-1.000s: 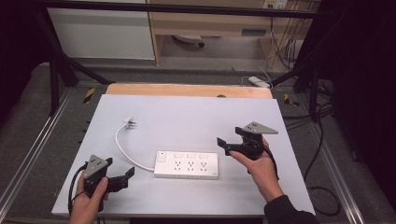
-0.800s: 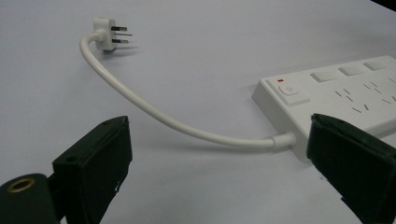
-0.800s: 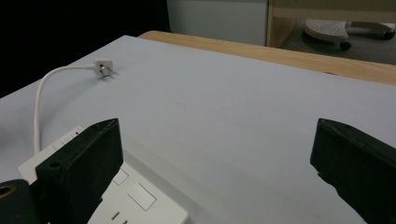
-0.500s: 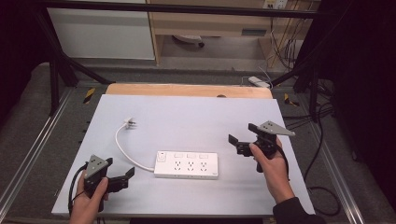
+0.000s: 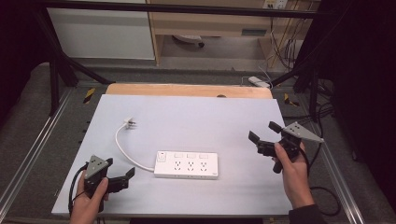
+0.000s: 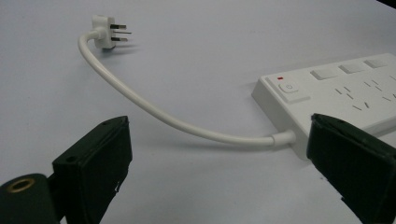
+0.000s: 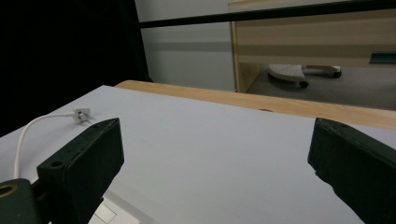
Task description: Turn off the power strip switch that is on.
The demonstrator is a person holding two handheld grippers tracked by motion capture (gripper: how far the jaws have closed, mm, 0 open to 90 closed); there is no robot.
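High view: white power strip (image 5: 187, 164) lies flat near the front middle of the pale table (image 5: 196, 116), its short cord (image 5: 125, 151) curling back-left to the plug (image 5: 130, 123), prongs free, nothing plugged in. Left gripper (image 5: 122, 178) rests low at the front-left corner, jaws wide, empty, aimed at the strip's cord end; likely staged for a reach. Right gripper (image 5: 262, 137) is held up at the right edge, also spread and empty, well apart from the strip.

Left gripper view: jaws open; cord (image 6: 154, 114) and the strip's switch end (image 6: 289, 88) sit between them, farther off, untouched.

Right gripper view: jaws wide, bare table between; plug (image 7: 81, 114) far left.

Against a second ago: right gripper has drawn back rightward from the strip; left gripper and strip unchanged.
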